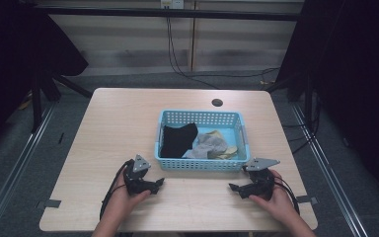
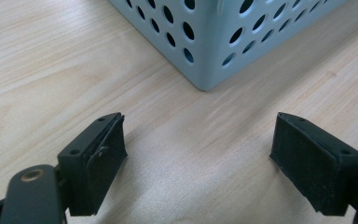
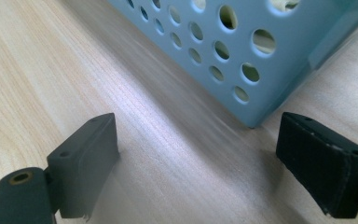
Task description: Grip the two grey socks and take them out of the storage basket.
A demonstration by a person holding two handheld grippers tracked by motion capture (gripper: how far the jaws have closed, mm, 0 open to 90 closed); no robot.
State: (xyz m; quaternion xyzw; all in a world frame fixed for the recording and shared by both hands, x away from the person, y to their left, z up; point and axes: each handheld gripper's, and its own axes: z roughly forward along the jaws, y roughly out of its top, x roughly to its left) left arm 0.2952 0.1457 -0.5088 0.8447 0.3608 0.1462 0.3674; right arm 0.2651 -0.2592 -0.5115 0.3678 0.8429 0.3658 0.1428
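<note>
Left gripper (image 2: 198, 154), right gripper (image 3: 198, 163) gape wide, empty; high view reveals clothes (image 1: 197, 140) inside basket (image 1: 200, 165).

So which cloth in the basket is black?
The black cloth at the basket's left side; the grey one and yellowish one lie right of it.

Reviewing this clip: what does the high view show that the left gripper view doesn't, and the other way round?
High view alone: the light blue perforated plastic basket's contents, a black garment, grey cloth and yellowish cloth, plus both hands and the right gripper. Left gripper view alone: the left gripper's black pads close up, set wide apart with nothing between. Both share the basket's near corner and the pale wooden table.
</note>
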